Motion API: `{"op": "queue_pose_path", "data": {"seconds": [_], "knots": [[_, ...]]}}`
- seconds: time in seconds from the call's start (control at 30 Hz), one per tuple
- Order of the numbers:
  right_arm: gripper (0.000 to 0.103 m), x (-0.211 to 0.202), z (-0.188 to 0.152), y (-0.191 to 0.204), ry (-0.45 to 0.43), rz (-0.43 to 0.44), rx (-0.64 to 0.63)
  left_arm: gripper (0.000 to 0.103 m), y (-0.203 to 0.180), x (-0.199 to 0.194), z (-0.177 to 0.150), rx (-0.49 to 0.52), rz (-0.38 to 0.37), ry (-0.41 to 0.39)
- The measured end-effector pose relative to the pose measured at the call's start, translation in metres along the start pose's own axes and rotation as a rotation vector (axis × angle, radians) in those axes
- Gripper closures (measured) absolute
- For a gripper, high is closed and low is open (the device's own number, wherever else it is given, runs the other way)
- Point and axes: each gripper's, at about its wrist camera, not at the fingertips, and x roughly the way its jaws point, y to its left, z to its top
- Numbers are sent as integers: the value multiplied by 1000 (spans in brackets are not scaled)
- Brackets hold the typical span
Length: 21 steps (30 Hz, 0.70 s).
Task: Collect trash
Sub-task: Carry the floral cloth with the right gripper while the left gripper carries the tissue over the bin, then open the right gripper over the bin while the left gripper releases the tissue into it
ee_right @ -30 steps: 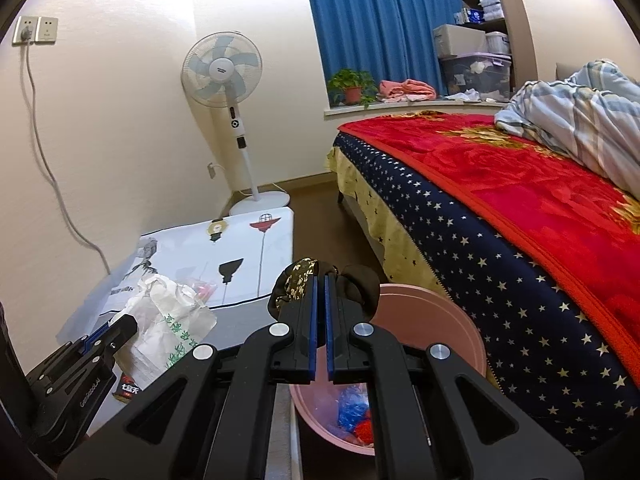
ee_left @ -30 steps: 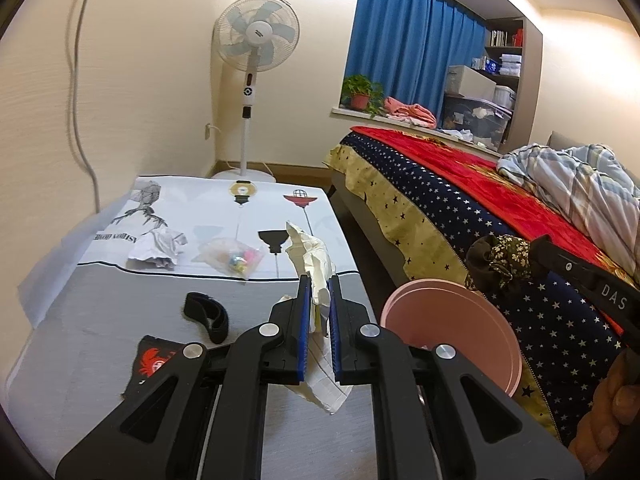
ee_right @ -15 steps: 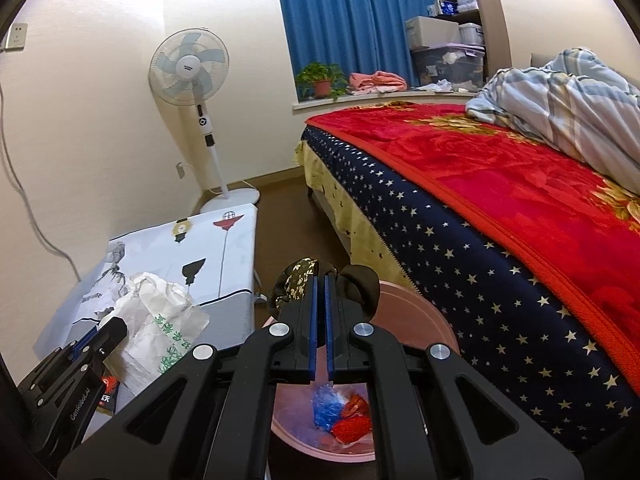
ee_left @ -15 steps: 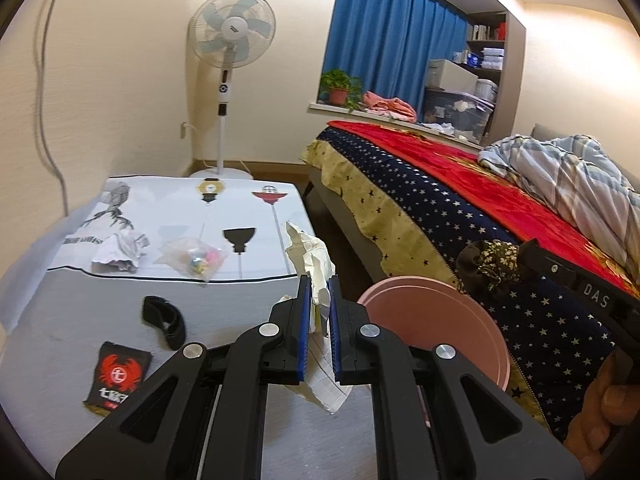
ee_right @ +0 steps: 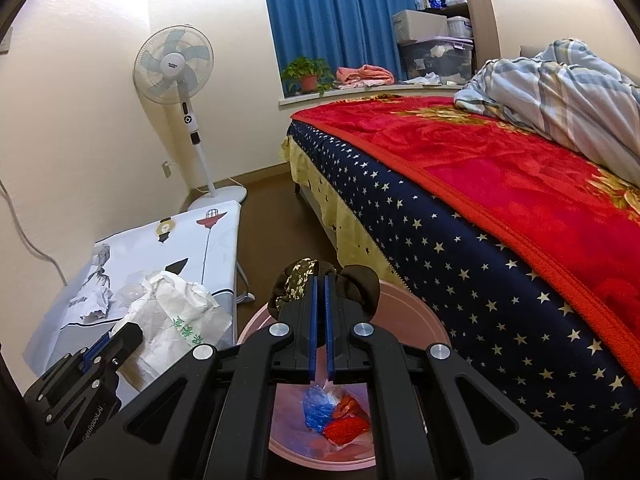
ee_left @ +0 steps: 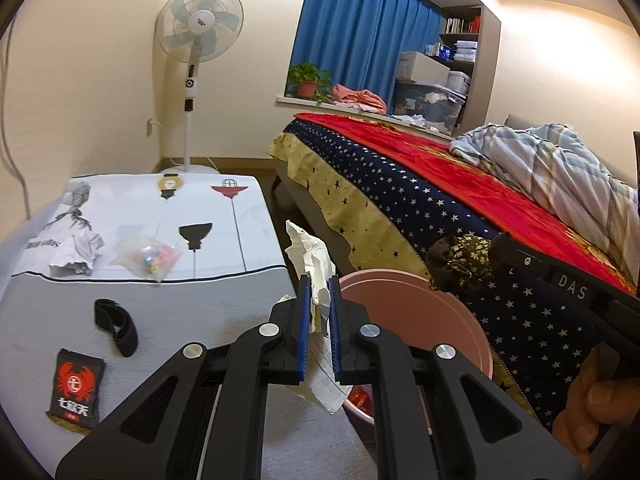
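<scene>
My left gripper [ee_left: 318, 280] is shut on a crumpled white plastic bag [ee_left: 312, 252], held at the table's right edge beside the pink bin [ee_left: 420, 312]. The bag also shows in the right wrist view [ee_right: 176, 316]. My right gripper [ee_right: 320, 278] is shut on a dark floral cloth [ee_right: 296, 284] and holds it above the pink bin [ee_right: 400, 316]. The cloth also shows in the left wrist view [ee_left: 460, 256]. Blue and red wrappers [ee_right: 336, 416] lie inside the bin.
On the covered table [ee_left: 160, 320] lie crumpled paper [ee_left: 74, 256], a clear bag of sweets [ee_left: 148, 256], a black strap [ee_left: 116, 326] and a black crab packet [ee_left: 76, 388]. A bed [ee_right: 500, 200] runs along the right. A standing fan [ee_left: 192, 80] is at the back.
Both grippers have swung to the right towards the pink bin, each holding its item. The right gripper now looks further down into the bin.
</scene>
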Motion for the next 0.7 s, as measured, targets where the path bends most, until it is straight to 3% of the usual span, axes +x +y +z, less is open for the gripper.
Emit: {"op": "queue_pose_path", "data": {"seconds": [0.47, 0.63, 0.7], "knots": [[100, 14, -1, -13, 33, -53, 18, 95, -23, 32, -7, 26, -59, 56], [95, 17, -1, -18, 46, -68, 33, 94, -33, 42, -9, 31, -116, 85], [93, 21, -1, -21, 65, -74, 45, 85, -35, 47, -12, 25, -141, 106]]}}
